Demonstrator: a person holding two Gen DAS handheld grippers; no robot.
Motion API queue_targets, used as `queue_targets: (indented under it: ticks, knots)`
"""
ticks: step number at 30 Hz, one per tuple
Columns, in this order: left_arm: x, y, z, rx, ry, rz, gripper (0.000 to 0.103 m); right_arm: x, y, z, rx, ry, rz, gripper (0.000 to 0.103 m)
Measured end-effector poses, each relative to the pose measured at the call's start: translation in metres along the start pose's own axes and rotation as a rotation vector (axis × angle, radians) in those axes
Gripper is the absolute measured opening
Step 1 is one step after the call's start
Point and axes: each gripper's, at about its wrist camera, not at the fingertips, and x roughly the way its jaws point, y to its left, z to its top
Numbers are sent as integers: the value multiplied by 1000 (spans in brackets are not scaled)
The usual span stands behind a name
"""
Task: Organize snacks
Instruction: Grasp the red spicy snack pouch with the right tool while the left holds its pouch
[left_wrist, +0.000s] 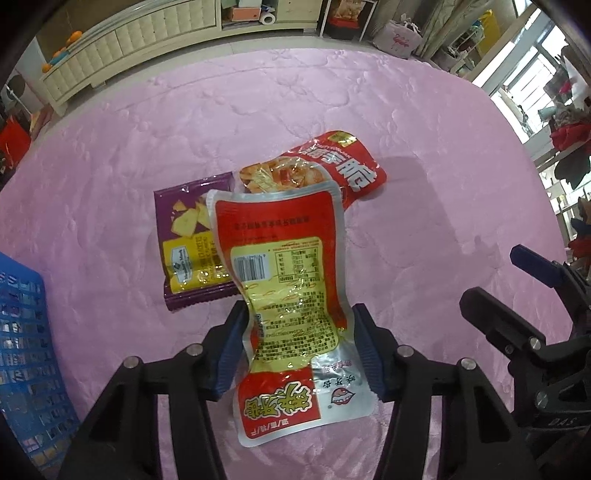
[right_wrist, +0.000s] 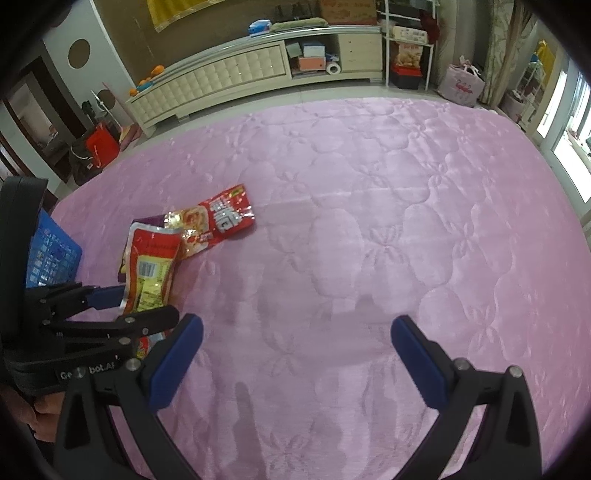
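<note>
Foil glints on the long red-and-yellow snack pouch (left_wrist: 291, 295), a flat, crinkled packet with silver sealed borders and a barcode panel, held between the blue ribbed fingers (left_wrist: 231, 354) of the left gripper (left_wrist: 299, 350). Both pads press on its narrow waist, and it looks lifted off the cover, though that is hard to judge. Behind it lie two more packets: a purple rectangular crisp bag (left_wrist: 192, 243) with a crimped lower edge, flat on the cover, and a glossy red bag (left_wrist: 332, 166) with a clear window, rumpled and overlapping the purple one's far corner.

All of this sits on a pink quilted bed cover (right_wrist: 369, 221), soft and slightly shiny, stitched in flower-like loops. A blue plastic basket (left_wrist: 22, 332) with lattice walls stands at the left edge of the left wrist view, near the packets but apart from them.

The right gripper (right_wrist: 295, 354) hangs over bare quilt with its fingers spread wide and nothing between them. To its right and ahead the cover runs broad and unoccupied up to its far edge, beyond which a cream padded cabinet (right_wrist: 221, 77) lines the wall.
</note>
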Motion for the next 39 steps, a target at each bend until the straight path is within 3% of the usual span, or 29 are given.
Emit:
queue_targets:
  ticks: [2, 3, 8, 15, 22, 27, 34, 39]
  knots:
    - [3, 2, -6, 4, -9, 6, 51, 1, 3, -1, -8, 3, 1, 103]
    - [3, 4, -7, -1, -11, 12, 45, 2, 4, -1, -11, 6, 3, 103]
    - [-3, 6, -13, -35, -7, -10, 43, 9, 10, -3, -16, 29, 26, 103]
    - [-15, 3, -20, -32, -36, 26, 38, 7, 12, 0, -24, 18, -11, 103]
    - [-41, 11, -40, -62, -89, 10, 37, 14, 27, -1, -61, 6, -5, 103]
    - [-51, 35, -46, -95, -114, -4, 37, 23, 40, -4, -62, -11, 50, 103]
    - [-63, 58, -57, -75, -188, 70, 37, 29, 48, 22, -156, -5, 54, 103]
    - [-72, 68, -54, -65, -228, 79, 37, 35, 50, 48, -162, -6, 93, 103]
